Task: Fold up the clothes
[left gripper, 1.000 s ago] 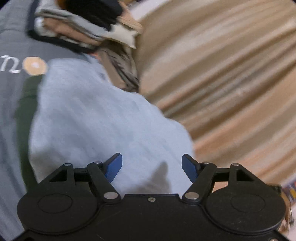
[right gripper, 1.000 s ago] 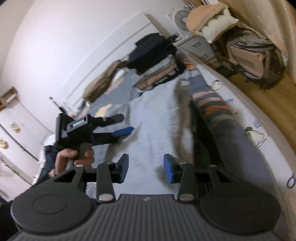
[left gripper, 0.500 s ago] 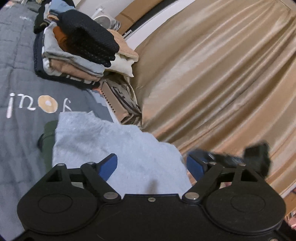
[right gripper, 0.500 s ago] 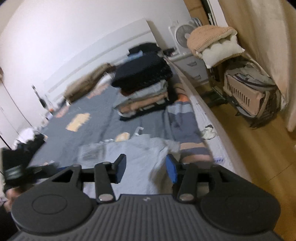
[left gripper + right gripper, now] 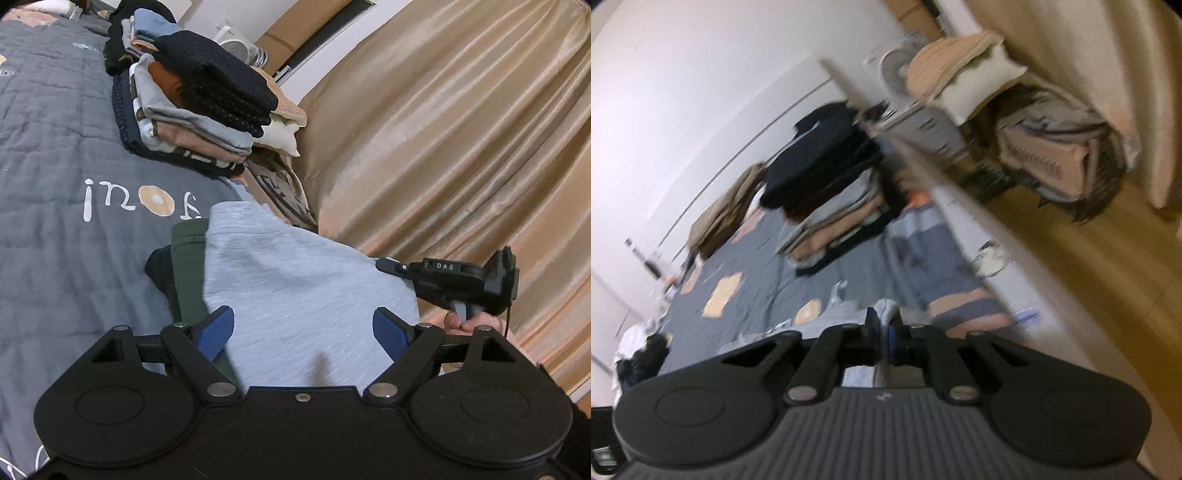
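Right tongs [image 5: 882, 334] now closed at grey shirt [image 5: 303, 295] edge.

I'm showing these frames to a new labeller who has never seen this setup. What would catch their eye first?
Probably the light grey garment spread on the bed right in front of the open left gripper, with the right gripper at its far edge. Next, the tall stack of folded clothes farther up the grey bedspread, topped by a dark knit. The shiny tan curtain fills the right side.
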{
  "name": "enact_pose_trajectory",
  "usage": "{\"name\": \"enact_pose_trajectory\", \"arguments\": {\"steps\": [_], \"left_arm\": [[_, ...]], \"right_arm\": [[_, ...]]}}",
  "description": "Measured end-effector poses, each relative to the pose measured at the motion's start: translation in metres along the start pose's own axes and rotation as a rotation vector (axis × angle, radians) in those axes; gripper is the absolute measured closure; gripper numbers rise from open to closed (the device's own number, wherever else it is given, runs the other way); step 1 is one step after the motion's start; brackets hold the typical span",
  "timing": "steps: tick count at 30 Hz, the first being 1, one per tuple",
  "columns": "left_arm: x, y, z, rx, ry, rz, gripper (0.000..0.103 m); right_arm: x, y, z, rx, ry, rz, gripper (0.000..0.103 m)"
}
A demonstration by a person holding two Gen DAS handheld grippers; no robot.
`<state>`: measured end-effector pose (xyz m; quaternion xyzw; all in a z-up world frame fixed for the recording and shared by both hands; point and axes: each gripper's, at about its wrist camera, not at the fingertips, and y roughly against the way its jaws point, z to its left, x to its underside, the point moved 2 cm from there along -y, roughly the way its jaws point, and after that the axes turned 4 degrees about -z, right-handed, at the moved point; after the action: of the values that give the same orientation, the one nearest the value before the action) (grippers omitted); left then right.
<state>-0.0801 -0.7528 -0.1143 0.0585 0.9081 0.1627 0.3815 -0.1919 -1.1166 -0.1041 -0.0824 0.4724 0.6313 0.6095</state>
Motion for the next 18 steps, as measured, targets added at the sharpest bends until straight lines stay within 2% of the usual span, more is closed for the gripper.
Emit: {"name": "enact_pose_trajectory", "arguments": {"steps": [2,5,7,9,11,14,18], "left_arm": [[-0.003,-0.005,-0.002,0.035,0.010,0.002,0.022],[-0.010,-0.021,-0.006,0.136,0.043,0.030,0.022],[-0.017,-0.037,-0.003,0.154,0.057,0.037,0.022],[-0.022,-0.057,0.010,0.134,0.098,0.069,0.022],[-0.028,-0.072,0.027,0.068,0.119,0.063,0.022],[-0.039,-0.073,0.054,0.036,0.198,-0.022,0.022],[-0.047,-0.055,0.059,0.014,0.218,-0.120,0.022]], "right_arm": [[0.002,-0.003,-0.007,0.009,-0.004,0.011,0.098],[0.006,-0.009,-0.008,-0.006,0.015,0.034,0.095],[0.006,-0.006,-0.004,-0.013,0.036,0.036,0.094],[0.003,-0.001,-0.001,-0.008,0.042,0.047,0.093],[0.001,0.016,0.003,0.003,0.069,0.036,0.092],[0.012,0.046,0.010,-0.034,0.098,0.021,0.092],[0.044,0.077,0.010,-0.104,0.080,0.040,0.091]]}}
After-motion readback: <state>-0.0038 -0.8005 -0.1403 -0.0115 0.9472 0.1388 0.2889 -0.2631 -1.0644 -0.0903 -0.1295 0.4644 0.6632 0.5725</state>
